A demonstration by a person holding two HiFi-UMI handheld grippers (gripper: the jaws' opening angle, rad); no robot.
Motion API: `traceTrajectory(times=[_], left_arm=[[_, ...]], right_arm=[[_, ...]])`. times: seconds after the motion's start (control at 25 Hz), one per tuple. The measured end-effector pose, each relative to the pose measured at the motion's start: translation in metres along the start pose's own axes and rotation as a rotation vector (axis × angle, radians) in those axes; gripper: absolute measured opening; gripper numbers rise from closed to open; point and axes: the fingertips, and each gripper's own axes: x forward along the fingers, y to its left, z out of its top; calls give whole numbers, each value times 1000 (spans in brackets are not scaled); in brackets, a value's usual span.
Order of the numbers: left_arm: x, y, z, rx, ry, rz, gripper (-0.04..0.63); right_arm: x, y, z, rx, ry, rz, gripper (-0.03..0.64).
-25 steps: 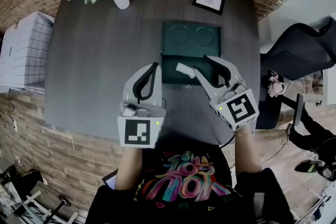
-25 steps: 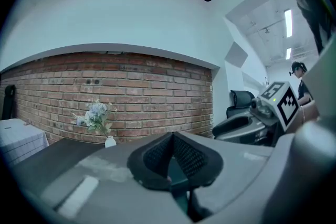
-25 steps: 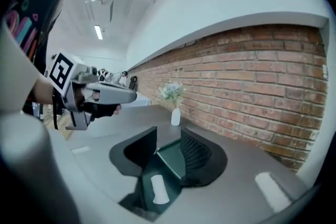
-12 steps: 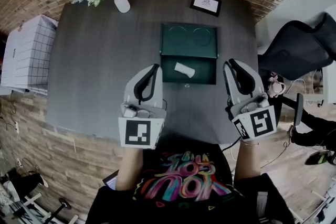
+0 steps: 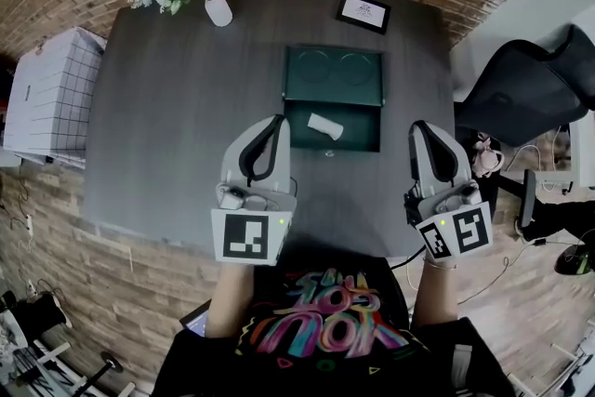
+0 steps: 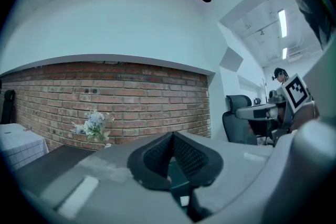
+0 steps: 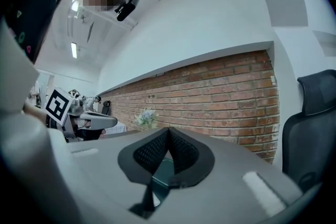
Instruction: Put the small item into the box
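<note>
The small white item now lies in the lower half of the open green box, a bit left of the middle and a little tilted. A second ago it was at the tips of the right tool, which reached over the box with its two sides wide apart. Since then the right tool has let go and pulled away to the right. It now sits over the right edge of the dark tabletop, well apart from the box. Its two sides have just been closing, and now they are pressed together with nothing between them. The left tool is in almost the same spot as before, just left of the box and near its front corner. It is closed too, and it holds nothing. The box has not moved, and its lid lies flat behind it. The vase of flowers and the picture frame stand at the far edge of the tabletop, just as they did before
</note>
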Motion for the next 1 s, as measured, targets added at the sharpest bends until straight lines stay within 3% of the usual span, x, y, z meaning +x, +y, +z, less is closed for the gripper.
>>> traceTrajectory(times=[1.0], left_arm=[[-7, 0, 1, 1, -11, 0, 2]], right_arm=[[-8, 3, -4, 8, 11, -13, 0]])
